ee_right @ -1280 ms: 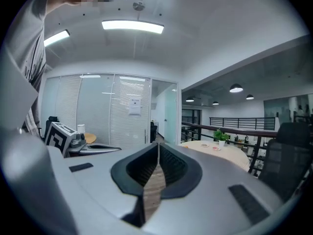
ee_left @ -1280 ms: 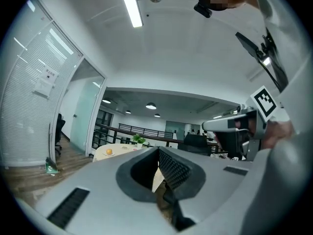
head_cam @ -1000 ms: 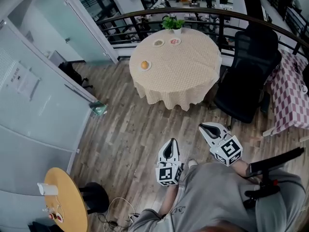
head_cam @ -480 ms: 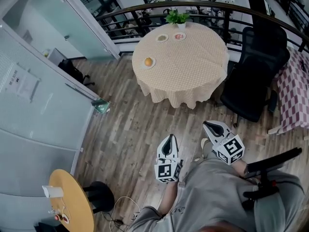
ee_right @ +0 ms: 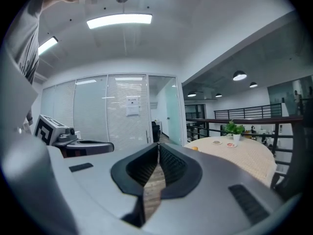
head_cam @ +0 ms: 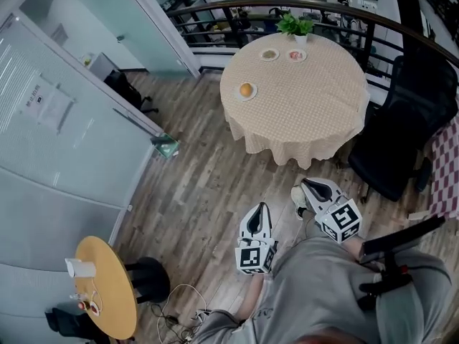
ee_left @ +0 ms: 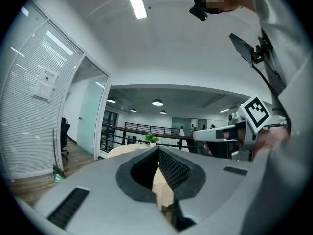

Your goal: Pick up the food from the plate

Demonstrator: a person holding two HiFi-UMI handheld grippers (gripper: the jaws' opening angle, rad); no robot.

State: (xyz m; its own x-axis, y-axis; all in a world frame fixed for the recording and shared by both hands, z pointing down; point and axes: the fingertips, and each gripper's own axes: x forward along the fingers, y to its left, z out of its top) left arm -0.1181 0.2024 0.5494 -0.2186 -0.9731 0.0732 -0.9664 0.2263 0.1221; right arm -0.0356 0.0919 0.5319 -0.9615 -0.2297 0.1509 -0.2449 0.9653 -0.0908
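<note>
Head view: the left gripper [head_cam: 261, 206] and right gripper [head_cam: 304, 185] are pointing toward 12 o'clock, and the orange food [head_cam: 246, 89] is sitting on its plate [head_cam: 238, 94], well apart at 12 o'clock.
Left gripper view: jaws are pressing together, empty.
Right gripper view: jaws are meeting on nothing, and the food [ee_right: 195, 149] is lying far off at 3 o'clock.

Indistinct, too-small food [head_cam: 270, 54] on the two far plates [head_cam: 263, 56]

three plates [head_cam: 246, 91] on round table [head_cam: 315, 113], chair [head_cam: 409, 127] right
</note>
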